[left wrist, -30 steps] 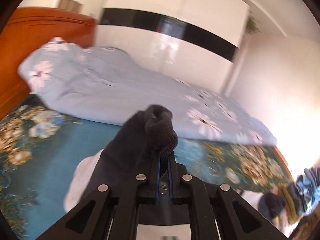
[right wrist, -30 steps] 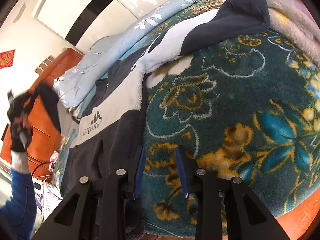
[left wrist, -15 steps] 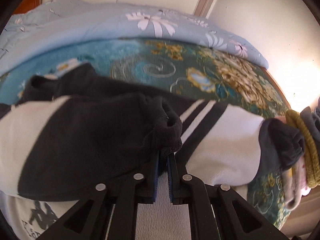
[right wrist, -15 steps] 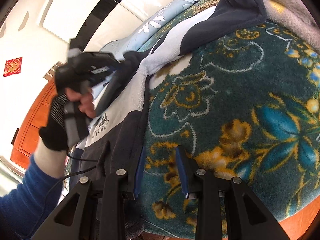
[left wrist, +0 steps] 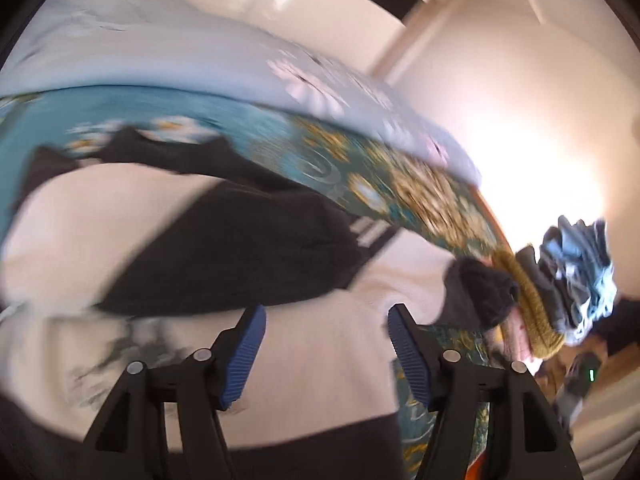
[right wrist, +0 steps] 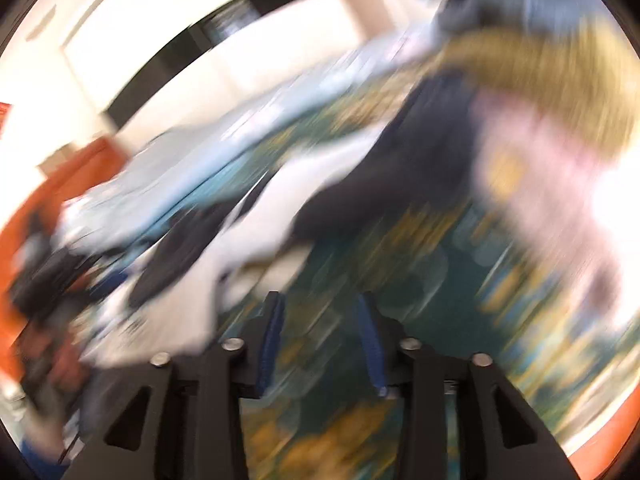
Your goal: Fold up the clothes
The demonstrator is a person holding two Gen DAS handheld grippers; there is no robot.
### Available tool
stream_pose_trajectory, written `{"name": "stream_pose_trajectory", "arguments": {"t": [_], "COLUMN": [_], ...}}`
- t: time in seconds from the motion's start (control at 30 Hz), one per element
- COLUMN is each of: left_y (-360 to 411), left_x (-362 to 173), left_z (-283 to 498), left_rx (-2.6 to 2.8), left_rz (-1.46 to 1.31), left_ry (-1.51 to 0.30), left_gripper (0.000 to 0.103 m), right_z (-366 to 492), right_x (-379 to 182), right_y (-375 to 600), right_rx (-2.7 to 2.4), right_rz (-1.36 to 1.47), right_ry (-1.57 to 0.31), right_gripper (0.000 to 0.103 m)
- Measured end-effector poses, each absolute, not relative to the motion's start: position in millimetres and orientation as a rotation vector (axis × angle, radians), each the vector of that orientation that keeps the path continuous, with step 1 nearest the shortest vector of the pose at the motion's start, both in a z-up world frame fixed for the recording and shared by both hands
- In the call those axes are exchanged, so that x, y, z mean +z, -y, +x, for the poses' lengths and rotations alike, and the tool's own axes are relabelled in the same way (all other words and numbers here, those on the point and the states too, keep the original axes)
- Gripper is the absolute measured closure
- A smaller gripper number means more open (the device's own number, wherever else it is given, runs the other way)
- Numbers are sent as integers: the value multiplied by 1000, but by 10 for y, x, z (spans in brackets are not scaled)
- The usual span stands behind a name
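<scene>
A black-and-white sweatshirt (left wrist: 304,352) lies spread on the teal floral blanket (left wrist: 360,184). One dark sleeve (left wrist: 224,256) is folded across its white chest, and the other sleeve's dark cuff (left wrist: 480,292) lies out to the right. My left gripper (left wrist: 324,316) hovers just above the white chest, its jaws opening, with nothing between the blue pads (left wrist: 248,356). In the blurred right wrist view the same sweatshirt (right wrist: 256,240) lies to the upper left. My right gripper (right wrist: 320,308) is over the blanket (right wrist: 400,280), its jaws opening and empty.
A light blue flowered duvet (left wrist: 192,60) lies bunched along the far side of the bed. A heap of other clothes, mustard knit (left wrist: 532,312) and grey-blue fabric (left wrist: 576,264), sits at the right end. An orange wooden headboard (right wrist: 52,184) and a white wardrobe stand behind.
My left gripper carried the dark sleeve down across the sweatshirt's chest, let it go and opened. My right gripper swung up toward the far sleeve and widened slightly.
</scene>
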State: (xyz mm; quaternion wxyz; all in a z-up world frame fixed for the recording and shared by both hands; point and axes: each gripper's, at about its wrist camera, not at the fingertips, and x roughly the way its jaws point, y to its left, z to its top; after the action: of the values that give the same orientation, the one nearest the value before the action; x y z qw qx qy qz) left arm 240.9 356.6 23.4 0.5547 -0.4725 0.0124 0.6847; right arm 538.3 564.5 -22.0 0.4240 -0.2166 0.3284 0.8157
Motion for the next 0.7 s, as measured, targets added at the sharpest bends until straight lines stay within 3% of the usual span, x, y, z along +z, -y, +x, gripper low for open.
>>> {"name": "stream_pose_trajectory", "arguments": {"t": [0.2, 0.5, 0.53, 0.57, 0.6, 0.7], "left_y": [-2621, -2043, -2011, -1994, -1976, -1897], "left_x": [135, -64, -77, -91, -105, -137], "left_z": [1930, 1593, 1580, 1567, 1555, 1505], "left_rx": [1784, 1835, 1834, 1826, 1817, 1808], "left_rz": [-1180, -1240, -1241, -1243, -1245, -1249], "left_ry": [181, 311, 323, 332, 341, 360], "left_gripper": [28, 28, 28, 28, 28, 28], "right_z": [5393, 5291, 5290, 5290, 5282, 5279], "right_x": [-131, -193, -177, -159, -153, -65], "right_y": [-6193, -6445, -6448, -6452, -6479, -6540], "right_rx": [1881, 1781, 1787, 1795, 1799, 1805], "right_rz": [-487, -568, -571, -573, -587, -604], "right_ry": [-762, -682, -676, -672, -677, -685], "right_gripper": [60, 61, 64, 85, 96, 96]}}
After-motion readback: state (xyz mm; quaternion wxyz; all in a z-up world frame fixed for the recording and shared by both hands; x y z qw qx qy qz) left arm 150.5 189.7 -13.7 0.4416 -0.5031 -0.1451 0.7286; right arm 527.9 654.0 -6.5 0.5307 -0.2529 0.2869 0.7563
